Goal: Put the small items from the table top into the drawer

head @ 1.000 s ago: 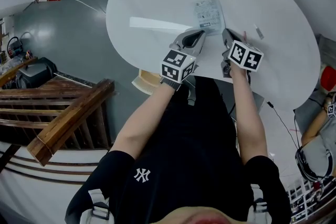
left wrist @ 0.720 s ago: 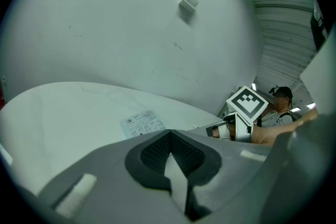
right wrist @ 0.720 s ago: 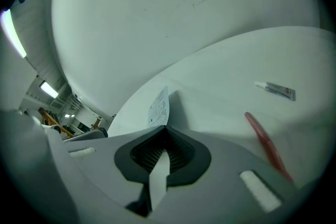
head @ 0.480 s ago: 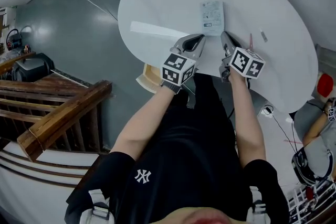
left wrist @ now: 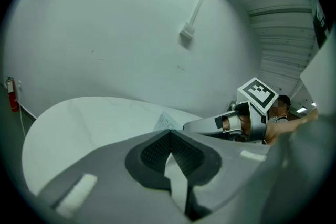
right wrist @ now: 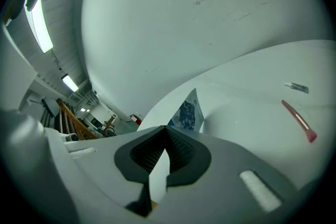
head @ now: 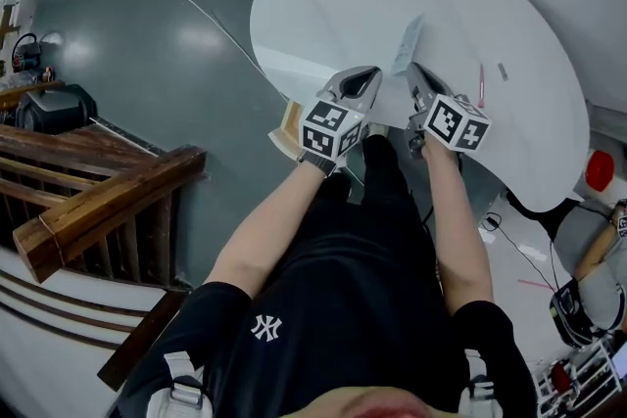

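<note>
Pinching the near edge of a flat printed packet [right wrist: 186,113], the right hand-held gripper [right wrist: 167,131] has its jaws pressed together, and the packet stands tilted up on edge just beyond their tips, above the white round desk [head: 333,5]. The left hand-held gripper [left wrist: 169,135] is also closed, with nothing between its pads, and hangs just beside the right one over the desk's near rim.

The packet looks thin, light and floppy, probably with a slick film skin. Held only by its margin, it may sag or slip, so a bite further in along that edge seems safer.

2 more small items lie well apart from it to the right: a slim red stick [right wrist: 298,120] and a tiny grey piece [right wrist: 297,87]. The stick looks stiff and light and lies flat. A pinch across its middle seems best, though its low profile leaves the jaws little to catch.
</note>
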